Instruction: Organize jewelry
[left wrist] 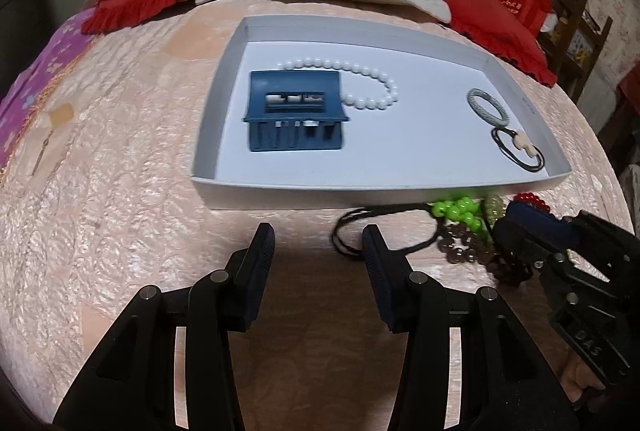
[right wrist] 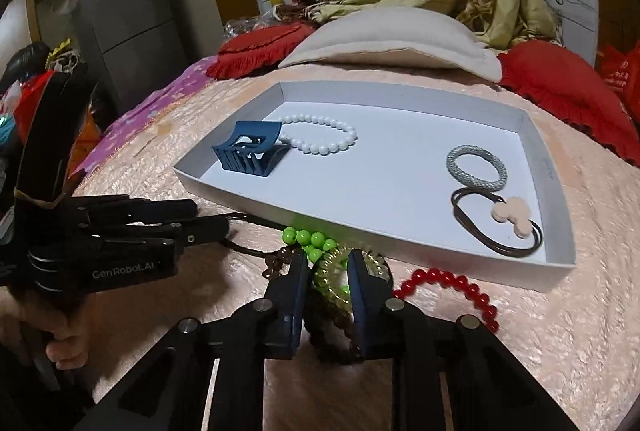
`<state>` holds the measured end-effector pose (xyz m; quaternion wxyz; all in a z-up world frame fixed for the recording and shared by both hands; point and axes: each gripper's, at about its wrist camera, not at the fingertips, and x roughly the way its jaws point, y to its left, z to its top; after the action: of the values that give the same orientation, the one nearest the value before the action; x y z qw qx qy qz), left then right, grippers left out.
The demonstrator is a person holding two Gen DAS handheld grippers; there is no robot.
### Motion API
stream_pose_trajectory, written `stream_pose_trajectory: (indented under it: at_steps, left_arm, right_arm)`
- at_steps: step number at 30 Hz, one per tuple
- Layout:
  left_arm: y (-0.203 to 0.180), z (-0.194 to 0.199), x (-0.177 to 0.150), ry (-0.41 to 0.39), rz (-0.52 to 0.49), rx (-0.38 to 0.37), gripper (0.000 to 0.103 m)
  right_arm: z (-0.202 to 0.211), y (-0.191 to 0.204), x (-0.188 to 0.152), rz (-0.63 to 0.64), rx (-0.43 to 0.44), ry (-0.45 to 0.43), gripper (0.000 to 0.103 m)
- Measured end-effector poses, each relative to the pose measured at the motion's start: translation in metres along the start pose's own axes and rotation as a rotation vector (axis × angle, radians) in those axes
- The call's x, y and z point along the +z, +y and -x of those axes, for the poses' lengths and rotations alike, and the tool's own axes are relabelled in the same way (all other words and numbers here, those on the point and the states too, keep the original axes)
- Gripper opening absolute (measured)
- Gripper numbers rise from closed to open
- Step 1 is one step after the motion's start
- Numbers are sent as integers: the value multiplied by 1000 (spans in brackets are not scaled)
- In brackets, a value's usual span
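On the pink bedspread [left wrist: 120, 215], at the left, the left gripper [left wrist: 319, 243] is held with jaws apart and nothing between them, angled down before the white tray [left wrist: 360, 197]. To its right, the right gripper [right wrist: 327, 271] is seen narrowed around a yellowish coil hair tie [right wrist: 330, 273] in the loose pile with green beads [right wrist: 310, 240] and a red bead bracelet [right wrist: 452, 287]; whether the pads press it cannot be told. Inside the tray are laid a blue hair claw [right wrist: 250, 151], a white bead bracelet [right wrist: 320, 135], a grey ring [right wrist: 476, 167] and a dark hair tie [right wrist: 496, 227].

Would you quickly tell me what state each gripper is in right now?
Left gripper: open, nothing between its fingers.
Right gripper: jaws narrow around the yellow-green coil bracelet; whether the pads press on it cannot be told.
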<state>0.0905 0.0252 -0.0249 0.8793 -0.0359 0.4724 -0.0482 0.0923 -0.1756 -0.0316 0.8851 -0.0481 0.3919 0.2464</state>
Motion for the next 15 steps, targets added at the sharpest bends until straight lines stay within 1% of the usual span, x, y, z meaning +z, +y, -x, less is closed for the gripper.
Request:
stream_pose_trajectory:
  at_steps: [1, 2, 6, 10, 12, 15]
  left_arm:
    - [3, 1, 0, -2, 5, 3, 45]
    - [5, 1, 0, -4, 10, 7, 45]
    - [12, 0, -1, 6, 26, 10, 45]
    - [9, 1, -2, 3, 7, -8, 45]
    - [3, -1, -2, 4, -13, -15, 45]
    - [-4, -4, -2, -3, -44, -5, 45]
  right_arm:
    - [-4, -1, -1, -8, 2, 16, 17]
    - [-8, -2, -1, -17, 2, 35, 14]
    - [-5, -1, -4, -17, 6, 35, 9]
    - [14, -5, -4, -60, 44, -16, 9]
    - [28, -10, -4, -100, 76, -55, 9]
    - [46, -23, -5, -179, 128, -108, 9]
